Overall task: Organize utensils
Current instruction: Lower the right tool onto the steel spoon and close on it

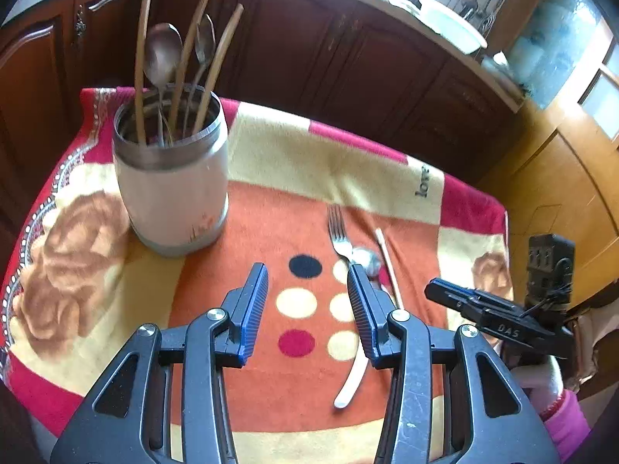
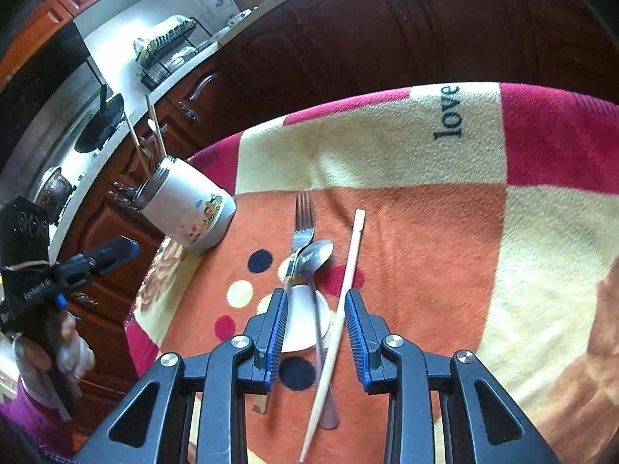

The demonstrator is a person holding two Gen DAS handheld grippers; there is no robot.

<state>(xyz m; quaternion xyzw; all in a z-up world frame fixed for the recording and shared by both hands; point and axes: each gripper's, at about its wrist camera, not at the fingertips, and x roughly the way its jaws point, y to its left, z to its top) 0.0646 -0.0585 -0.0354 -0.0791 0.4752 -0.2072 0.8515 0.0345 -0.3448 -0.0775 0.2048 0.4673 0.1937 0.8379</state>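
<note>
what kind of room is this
Most likely a home kitchen: dark wooden cabinets under a countertop, a dish rack and a stove with a pan beyond the blanket-covered table.

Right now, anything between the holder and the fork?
Nothing: only bare blanket lies between the holder and the fork. Both wrist views show it.

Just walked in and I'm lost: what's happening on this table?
A person with a gripper in each hand is sorting utensils into a holder. Some already stand in it. A fork, spoon and chopstick lie on the blanket. The right gripper hangs open over them, holding nothing. The left gripper is open and empty.
</note>
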